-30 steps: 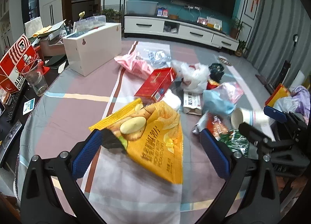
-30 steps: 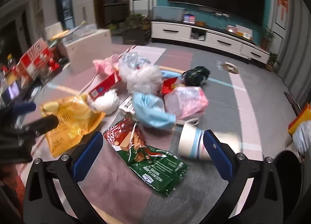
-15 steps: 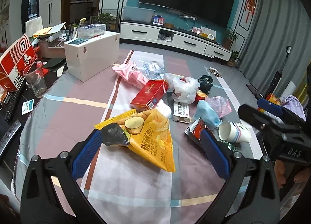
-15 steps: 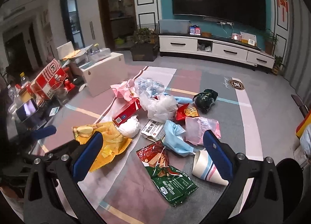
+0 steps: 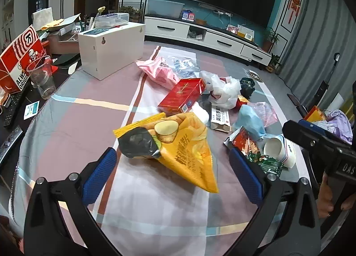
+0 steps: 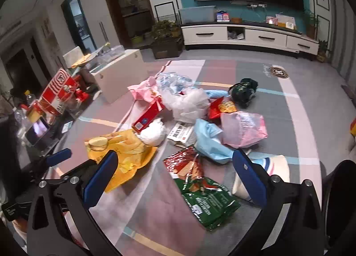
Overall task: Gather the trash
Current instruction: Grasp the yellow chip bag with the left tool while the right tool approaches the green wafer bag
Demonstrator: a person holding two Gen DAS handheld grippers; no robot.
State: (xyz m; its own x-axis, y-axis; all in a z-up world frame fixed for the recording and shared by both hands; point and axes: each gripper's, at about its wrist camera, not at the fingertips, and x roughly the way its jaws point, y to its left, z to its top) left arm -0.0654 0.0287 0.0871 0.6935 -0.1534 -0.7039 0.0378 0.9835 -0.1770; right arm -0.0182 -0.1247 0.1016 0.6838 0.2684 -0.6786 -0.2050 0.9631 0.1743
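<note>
**Tablecloth strewn with trash, nothing picked yet**

Striped tablecloth (image 5: pixel 73 127) is bare at lower frame, so you have room to come in low. Left gripper (image 5: pixel 171 173) hangs jaws apart, empty, over the yellow chip bag (image 5: pixel 187 145); pinch its flat edge. Right gripper (image 6: pixel 175 180) is likewise wide apart and empty above the green wrapper (image 6: pixel 207 200), paper cup (image 6: pixel 278 173) just beside. Farther: red box (image 5: pixel 182 96), white box (image 5: pixel 111 47) upper left; plastic cup (image 5: pixel 42 78) near the left table edge.

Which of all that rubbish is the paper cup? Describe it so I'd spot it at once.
Start at the big yellow crisp bag on the striped cloth, then look to the pile's right edge. There, beside the green wrapper, lies the paper cup: white, tipped on its side, the only rigid round thing.
</note>
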